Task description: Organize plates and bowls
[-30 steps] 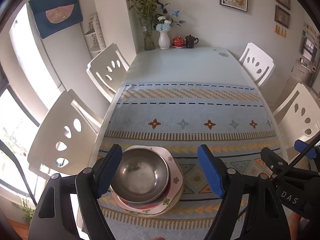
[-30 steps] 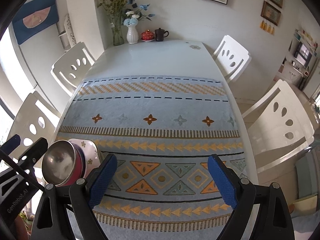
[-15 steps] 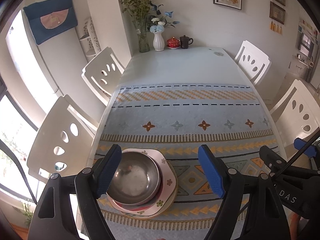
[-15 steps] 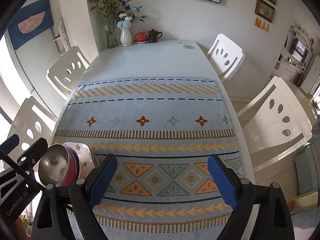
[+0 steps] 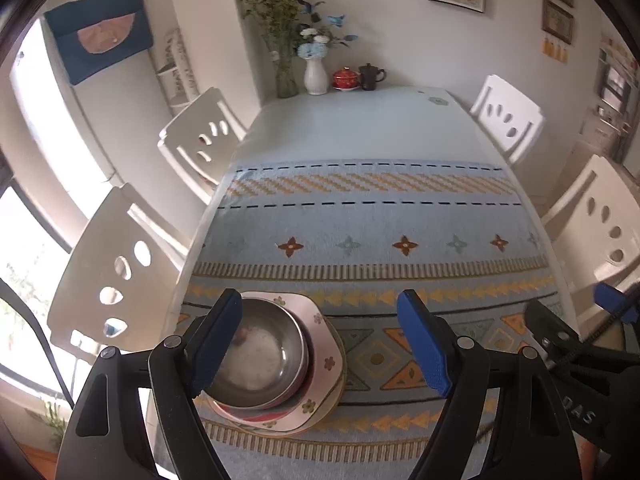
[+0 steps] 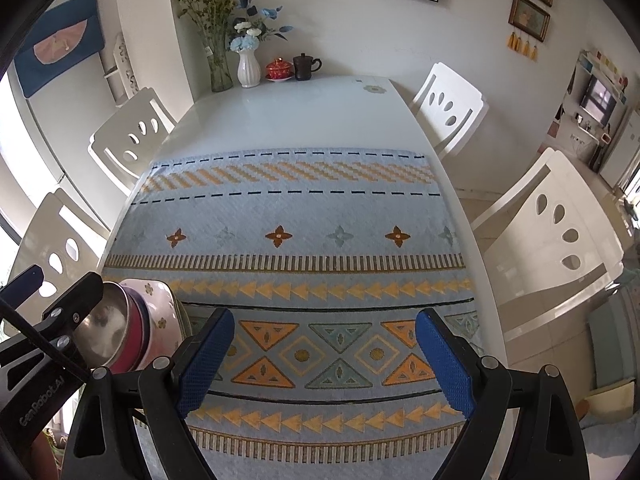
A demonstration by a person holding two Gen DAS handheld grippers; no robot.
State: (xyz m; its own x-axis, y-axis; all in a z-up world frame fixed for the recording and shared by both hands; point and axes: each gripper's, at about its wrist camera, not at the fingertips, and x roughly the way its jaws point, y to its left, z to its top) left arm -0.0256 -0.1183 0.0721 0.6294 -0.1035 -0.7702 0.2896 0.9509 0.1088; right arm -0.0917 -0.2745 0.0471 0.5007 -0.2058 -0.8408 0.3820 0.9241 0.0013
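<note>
Left wrist view: one round steel bowl [image 5: 260, 364] tops one stack of flowered plates [image 5: 320, 380] at the bench's [image 5: 360, 128] near-left corner; left gripper [image 5: 320, 344] fingers apart, drawn back since earlier. Right wrist view: right gripper [image 6: 320, 360] fingers apart over patterned cloth [image 6: 288, 208], unchanged.

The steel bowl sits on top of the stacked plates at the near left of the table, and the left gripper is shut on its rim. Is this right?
Not quite. The steel bowl does sit on the stacked plates, but the left gripper is open, its fingers spread wide and gripping nothing. The left wrist view shows this.
</note>
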